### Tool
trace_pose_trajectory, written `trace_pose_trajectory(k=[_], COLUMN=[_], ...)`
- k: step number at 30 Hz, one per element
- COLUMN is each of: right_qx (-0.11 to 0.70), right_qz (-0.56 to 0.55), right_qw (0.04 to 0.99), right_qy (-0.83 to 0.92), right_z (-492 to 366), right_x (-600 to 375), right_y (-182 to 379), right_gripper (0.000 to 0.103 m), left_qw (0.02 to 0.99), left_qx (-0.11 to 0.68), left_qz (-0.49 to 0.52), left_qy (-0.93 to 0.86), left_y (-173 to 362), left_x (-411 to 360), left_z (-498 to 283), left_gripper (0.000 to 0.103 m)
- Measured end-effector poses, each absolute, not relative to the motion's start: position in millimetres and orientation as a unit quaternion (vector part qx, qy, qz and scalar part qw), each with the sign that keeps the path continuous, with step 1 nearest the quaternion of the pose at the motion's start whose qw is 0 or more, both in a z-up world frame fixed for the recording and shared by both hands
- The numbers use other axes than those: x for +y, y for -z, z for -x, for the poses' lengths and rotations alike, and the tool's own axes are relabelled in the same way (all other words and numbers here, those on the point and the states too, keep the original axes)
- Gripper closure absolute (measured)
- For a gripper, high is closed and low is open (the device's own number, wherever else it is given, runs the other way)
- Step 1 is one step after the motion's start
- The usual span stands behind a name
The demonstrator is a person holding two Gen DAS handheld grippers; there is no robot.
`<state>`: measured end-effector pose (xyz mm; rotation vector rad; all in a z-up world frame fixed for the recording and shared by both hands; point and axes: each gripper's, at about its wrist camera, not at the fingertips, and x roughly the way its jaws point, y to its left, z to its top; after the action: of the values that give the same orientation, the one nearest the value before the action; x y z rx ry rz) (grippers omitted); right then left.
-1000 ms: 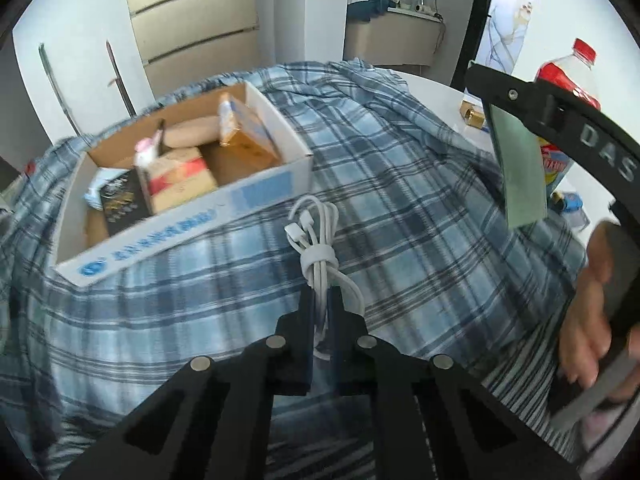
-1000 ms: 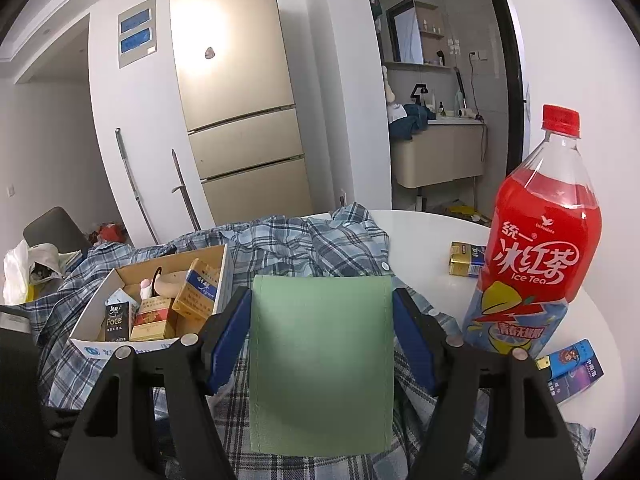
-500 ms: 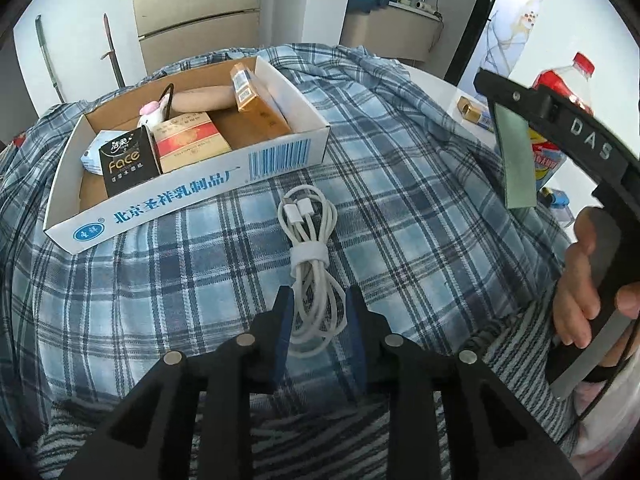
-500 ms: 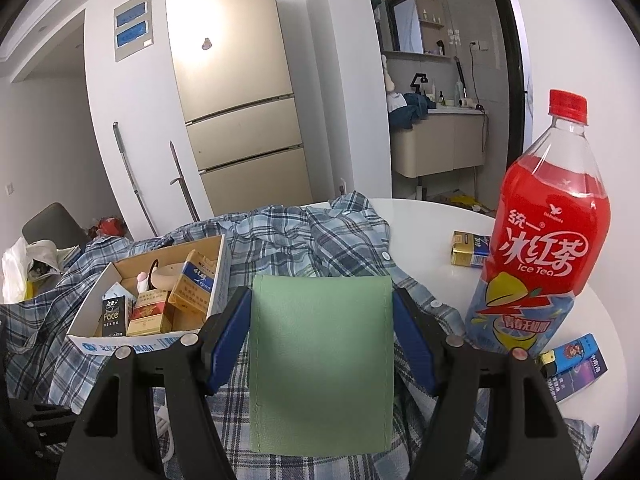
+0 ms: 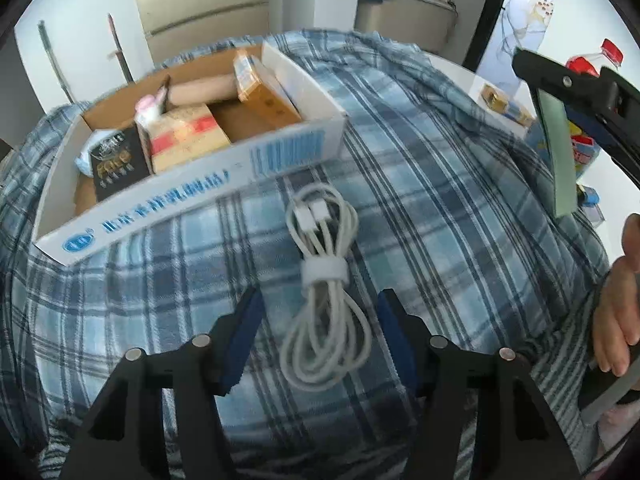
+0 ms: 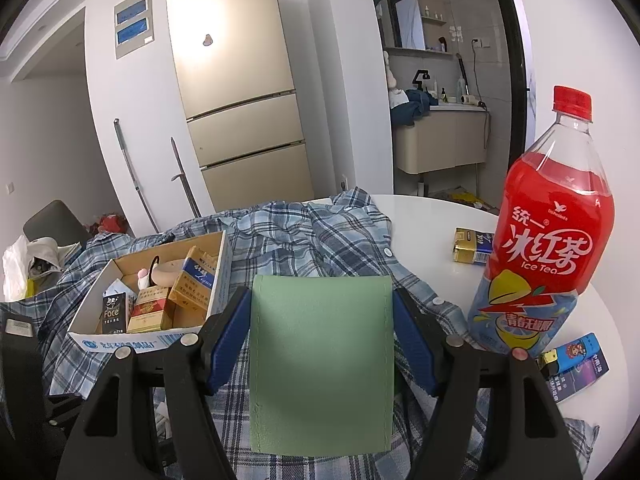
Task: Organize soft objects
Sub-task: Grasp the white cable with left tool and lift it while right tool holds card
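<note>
Lying lengthwise, the coiled cable (image 5: 324, 284) points plugs-first toward the box (image 5: 280, 156).

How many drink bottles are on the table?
1. The red ice tea bottle stands upright on the bare white table, at the right, beside the plaid shirt. The green pouch in the right gripper blocks some view, so another may be hidden.
</note>
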<state>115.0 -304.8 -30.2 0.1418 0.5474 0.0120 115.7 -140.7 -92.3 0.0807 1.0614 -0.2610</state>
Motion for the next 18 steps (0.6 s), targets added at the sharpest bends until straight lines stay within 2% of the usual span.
trace_pose_trajectory(k=[2, 4, 5, 8, 14, 15, 17, 18], right_qx=[0.270, 0.268, 0.266, 0.263, 0.255, 0.254, 0.251, 0.249], right_qz=[-0.070, -0.066, -0.064, -0.056, -0.055, -0.052, -0.048, -0.047], right_qw=[0.960, 0.961, 0.962, 0.963, 0.965, 0.966, 0.967, 0.967], right_qy=[-0.007, -0.006, -0.007, -0.011, -0.014, -0.015, -0.017, -0.019], right_z=[-114.9, -114.2, -113.6, -112.7, -109.7, -109.3, -108.0, -107.1], right_x=[-304.3, -302.7, -301.5, -298.8, -298.3, -297.0, -295.7, -295.3], right_y=[30.2, 29.9, 29.5, 29.3, 27.7, 27.5, 26.6, 26.1], right_gripper=[0.034, 0.034, 0.034, 0.034, 0.034, 0.034, 0.034, 0.034], left_qw=[0.855, 0.858, 0.860, 0.866, 0.897, 0.900, 0.907, 0.913], left_qx=[0.501, 0.495, 0.492, 0.485, 0.421, 0.412, 0.397, 0.385], left_qz=[-0.048, -0.060, -0.060, -0.050, -0.067, -0.065, -0.060, -0.056], left_qy=[0.124, 0.125, 0.124, 0.114, 0.121, 0.123, 0.127, 0.127], left_y=[93.0, 92.6, 92.0, 88.5, 65.5, 62.0, 56.4, 52.3], left_x=[-141.4, -143.2, -143.5, -138.6, -132.8, -130.6, -124.5, -120.0], left_z=[-115.0, -111.6, -110.3, -107.9, -89.7, -87.4, -82.7, -78.9], left_gripper=[0.051, 0.070, 0.074, 0.076, 0.078, 0.087, 0.096, 0.096])
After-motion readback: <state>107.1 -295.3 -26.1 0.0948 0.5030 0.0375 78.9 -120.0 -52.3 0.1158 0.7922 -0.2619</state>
